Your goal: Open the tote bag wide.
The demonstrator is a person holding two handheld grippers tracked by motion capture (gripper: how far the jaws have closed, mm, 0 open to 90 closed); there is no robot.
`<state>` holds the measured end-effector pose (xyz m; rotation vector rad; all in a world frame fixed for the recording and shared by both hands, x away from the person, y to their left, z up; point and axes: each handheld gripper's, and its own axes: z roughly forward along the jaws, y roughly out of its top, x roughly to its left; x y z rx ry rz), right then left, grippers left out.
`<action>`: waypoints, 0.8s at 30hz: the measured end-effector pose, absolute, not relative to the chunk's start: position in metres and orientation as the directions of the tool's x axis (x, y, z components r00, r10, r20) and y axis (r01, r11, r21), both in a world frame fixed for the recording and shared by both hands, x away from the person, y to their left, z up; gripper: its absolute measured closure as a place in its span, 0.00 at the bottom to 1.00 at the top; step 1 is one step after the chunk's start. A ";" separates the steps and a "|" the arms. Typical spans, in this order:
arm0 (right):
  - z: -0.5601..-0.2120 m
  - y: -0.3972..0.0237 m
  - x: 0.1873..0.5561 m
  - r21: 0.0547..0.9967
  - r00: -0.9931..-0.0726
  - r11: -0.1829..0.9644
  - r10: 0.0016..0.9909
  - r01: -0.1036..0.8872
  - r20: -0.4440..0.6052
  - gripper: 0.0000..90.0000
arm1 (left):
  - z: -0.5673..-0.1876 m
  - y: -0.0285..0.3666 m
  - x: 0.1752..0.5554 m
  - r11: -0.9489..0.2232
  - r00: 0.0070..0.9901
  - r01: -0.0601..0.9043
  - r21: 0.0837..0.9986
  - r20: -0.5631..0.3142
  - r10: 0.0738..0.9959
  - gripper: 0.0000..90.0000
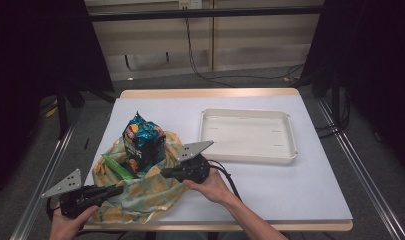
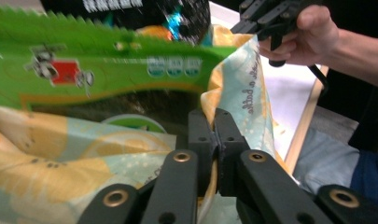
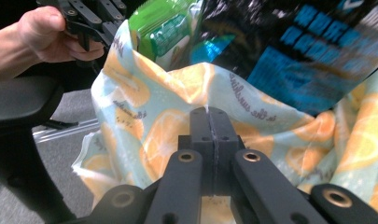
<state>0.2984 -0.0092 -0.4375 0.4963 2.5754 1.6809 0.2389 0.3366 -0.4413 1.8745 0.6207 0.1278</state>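
Thin cloth bag printed with orange slices on pale blue-green (image 1: 140, 192) sits at the near left part of the white table top (image 1: 270, 190), mouth upward. Inside it stand a crinkled blue and black foil snack packet (image 1: 142, 140) and a flat bright green packet (image 1: 117, 167); the lower parts of both are hidden by the cloth.

Left gripper (image 1: 121, 188): black, grey three-cornered plate on top, held low at the near left edge of the bag. In the left gripper view (image 2: 214, 122) its jaws are clenched on a fold of the bag's rim; the cloth rises from between the pads and the pinched edge itself is hidden by the jaws. The green packet (image 2: 107, 74) lies just behind, blurred, its print unreadable.

Right gripper (image 1: 163, 173): held at the bag's right edge. In the right gripper view (image 3: 210, 120) the jaws are pressed together with a sliver of cloth edge showing at the tips. The blue packet (image 3: 298, 60) looms beyond, blurred and cut off by the frame top.

Each gripper view shows the opposite hand and gripper at its upper corner, partly cropped.

Shallow cream plastic tray (image 1: 290, 150) lies well apart to the right. The person's forearms are cut off at the bottom of the high view.
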 end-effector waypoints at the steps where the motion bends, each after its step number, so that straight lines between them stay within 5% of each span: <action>1: -0.438 -0.010 0.297 0.893 -0.951 0.374 0.270 0.250 0.153 1.00 | -0.443 0.337 0.238 -0.263 0.862 0.355 0.897 -0.204 0.464 0.98; 17: -0.483 -0.018 0.286 0.809 -0.938 0.490 0.273 0.325 0.211 1.00 | -0.484 0.343 0.234 -0.290 0.833 0.440 0.850 -0.266 0.485 0.98; 24: -0.484 -0.019 0.289 0.825 -0.936 0.458 0.272 0.330 0.223 1.00 | -0.481 0.343 0.234 -0.293 0.822 0.451 0.843 -0.265 0.504 0.86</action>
